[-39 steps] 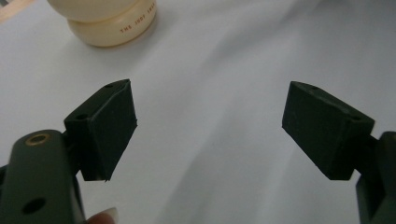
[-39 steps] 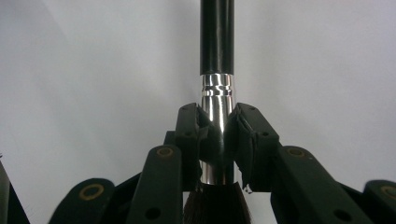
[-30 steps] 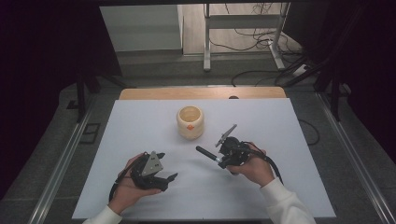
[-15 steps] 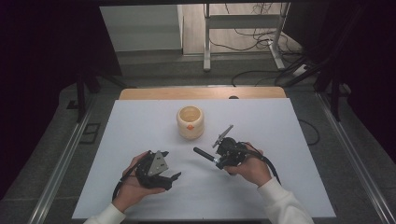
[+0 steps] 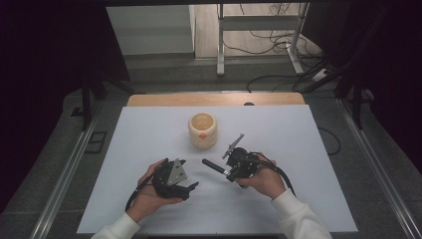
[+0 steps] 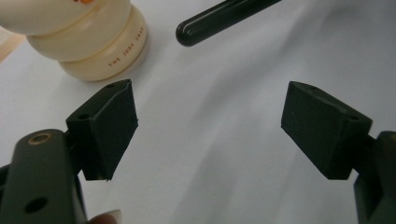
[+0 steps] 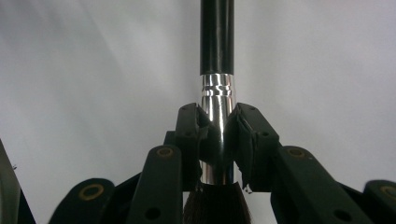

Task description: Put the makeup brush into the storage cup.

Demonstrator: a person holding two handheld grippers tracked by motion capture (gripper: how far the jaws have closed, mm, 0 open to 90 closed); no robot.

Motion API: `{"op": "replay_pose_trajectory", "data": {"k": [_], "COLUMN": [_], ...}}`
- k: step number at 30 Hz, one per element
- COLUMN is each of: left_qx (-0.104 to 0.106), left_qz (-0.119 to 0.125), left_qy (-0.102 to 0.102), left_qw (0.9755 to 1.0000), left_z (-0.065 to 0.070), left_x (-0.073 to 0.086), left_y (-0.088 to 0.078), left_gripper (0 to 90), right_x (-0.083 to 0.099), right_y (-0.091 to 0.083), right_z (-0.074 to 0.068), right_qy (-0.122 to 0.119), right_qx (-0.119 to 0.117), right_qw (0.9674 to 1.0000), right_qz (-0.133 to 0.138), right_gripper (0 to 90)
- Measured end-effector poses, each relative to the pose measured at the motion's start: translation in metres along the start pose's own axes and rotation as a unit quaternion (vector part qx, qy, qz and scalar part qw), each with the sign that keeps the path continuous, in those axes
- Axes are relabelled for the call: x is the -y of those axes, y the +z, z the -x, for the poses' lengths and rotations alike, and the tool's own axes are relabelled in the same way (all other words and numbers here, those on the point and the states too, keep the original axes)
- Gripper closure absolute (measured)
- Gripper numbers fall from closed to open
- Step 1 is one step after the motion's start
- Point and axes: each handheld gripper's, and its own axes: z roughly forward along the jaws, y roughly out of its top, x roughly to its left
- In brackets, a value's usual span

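In the high view, the right gripper (image 5: 224,167), right of centre in the lower half of the frame, holds a black-handled brush (image 5: 215,166) whose handle points left across the white table (image 5: 298,149). A cream ceramic jar (image 5: 202,130) stands upright just above centre, apart from the brush tip. The left gripper (image 5: 191,186) rests in the lower left, holding nothing. Judging from this, the brush is already picked up; bringing it to the jar, or handing it over, looks still undone.

In the left gripper view, the jaws stand wide apart with only bare table between them. The jar's base (image 6: 100,51) sits at the upper left, and the rounded end of the brush handle (image 6: 219,21) comes in at the top centre, near the jar but not touching it.

In the right gripper view, the jaws are clamped on the brush's silver ferrule (image 7: 217,116) at centre; the black handle runs up the frame and dark bristles (image 7: 217,207) show at the bottom.

Count: one brush, one jar, two grippers.
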Motion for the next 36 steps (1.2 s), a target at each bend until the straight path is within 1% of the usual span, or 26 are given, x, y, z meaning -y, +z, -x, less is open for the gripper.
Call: {"op": "replay_pose_trajectory", "data": {"k": [4,5,8,12,13,14,17,21,23,26,32,34,36], "left_qx": [-0.001,-0.001,-0.003,-0.003,-0.001,0.001,0.003,0.000,-0.005,-0.006,-0.008,-0.006,-0.005], "left_qz": [-0.002,-0.004,-0.008,-0.011,-0.013,-0.014,-0.017,-0.024,-0.024,-0.024,-0.019,-0.020,-0.024], "left_qy": [0.010,0.012,0.021,0.026,0.033,0.036,0.044,0.059,0.068,0.074,0.092,0.095,0.105], "left_qw": [0.9999,0.9999,0.9997,0.9996,0.9994,0.9993,0.9989,0.9979,0.9974,0.9969,0.9955,0.9953,0.9941], "left_z": [0.002,0.003,0.002,0.002,0.002,0.001,0.002,0.004,0.006,0.006,0.010,0.011,0.013], "left_x": [-0.004,-0.005,-0.007,-0.010,-0.012,-0.013,-0.015,-0.017,-0.018,-0.020,-0.023,-0.024,-0.024], "left_y": [0.006,0.007,0.011,0.015,0.018,0.019,0.024,0.030,0.032,0.033,0.034,0.035,0.036], "left_gripper": [20.0,20.1,20.6,20.8,20.8,20.8,20.8,21.6,22.5,23.3,30.1,31.5,36.1], "right_x": [-0.002,-0.002,-0.004,-0.006,-0.006,-0.007,-0.008,-0.009,-0.009,-0.009,-0.010,-0.010,-0.010], "right_y": [0.001,0.002,0.003,0.005,0.006,0.006,0.006,0.008,0.008,0.008,0.010,0.010,0.009], "right_z": [-0.003,-0.003,-0.005,-0.008,-0.009,-0.009,-0.010,-0.011,-0.011,-0.012,-0.013,-0.013,-0.013], "right_qy": [0.000,-0.004,-0.006,-0.012,-0.011,-0.015,-0.016,-0.022,-0.023,-0.025,-0.028,-0.029,-0.027], "right_qx": [-0.004,-0.005,-0.010,-0.015,-0.020,-0.018,-0.023,-0.032,-0.033,-0.036,-0.048,-0.049,-0.050], "right_qw": [1.0000,1.0000,0.9999,0.9998,0.9997,0.9997,0.9996,0.9992,0.9991,0.9989,0.9983,0.9983,0.9983], "right_qz": [-0.002,-0.004,-0.005,-0.008,-0.007,-0.009,-0.010,-0.014,-0.014,-0.014,-0.017,-0.016,-0.014], "right_gripper": [71.1,71.1,71.1,71.1,71.1,71.1,71.1,71.1,71.1,71.1,71.0,71.0,71.1]}}
